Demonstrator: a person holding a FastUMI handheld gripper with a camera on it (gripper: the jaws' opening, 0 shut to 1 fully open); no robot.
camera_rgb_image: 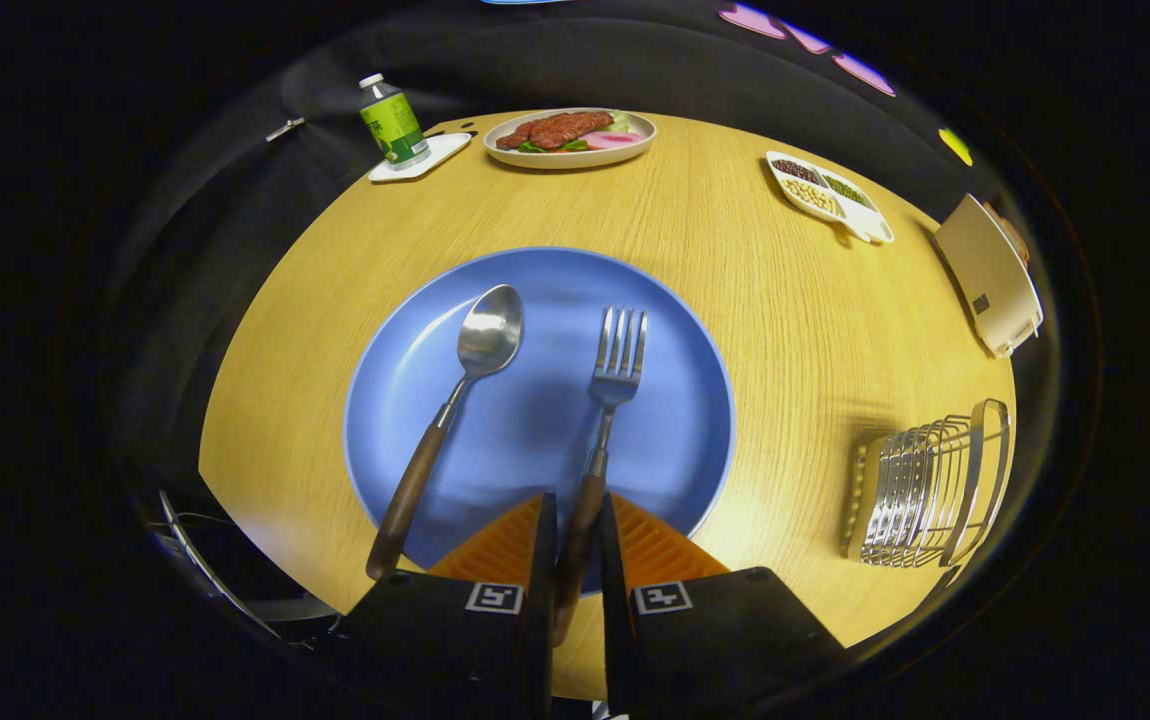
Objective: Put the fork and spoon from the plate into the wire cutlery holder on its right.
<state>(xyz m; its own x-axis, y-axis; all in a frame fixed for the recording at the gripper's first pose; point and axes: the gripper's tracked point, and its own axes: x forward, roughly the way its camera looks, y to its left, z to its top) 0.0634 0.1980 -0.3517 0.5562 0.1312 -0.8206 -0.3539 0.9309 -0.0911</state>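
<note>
Closest to the lens, the jaws [577, 520] stood narrowly parted at the lower middle of the frame, with the fork's [603, 430] wooden handle running straight up the slot between them. They looked closed on that handle or very nearly so; I could not tell for certain that both sides pressed on it, though the gap was barely wider than the handle.

The fork's long axis lay almost in line with the jaws, handle end toward them and over the near rim of the blue plate [675, 330], tines pointing away toward the middle of the frame. That alignment seemed the relation the next move turned on: a straight lift would bring the fork up lengthwise.

The spoon [450, 400] lay just to the left of the fork on the same plate, angled, its bowl toward the centre and its handle end slanting down to the lower left, beside the left jaw but outside the slot.

The wire cutlery holder [930, 490] stood on the worktop [755, 250] at the lower right of the frame, apart from the plate, holding nothing as far as I could see. By my reckoning neither piece had yet been delivered, and the fork would need carrying rightward and tipping upright to drop in.
</note>
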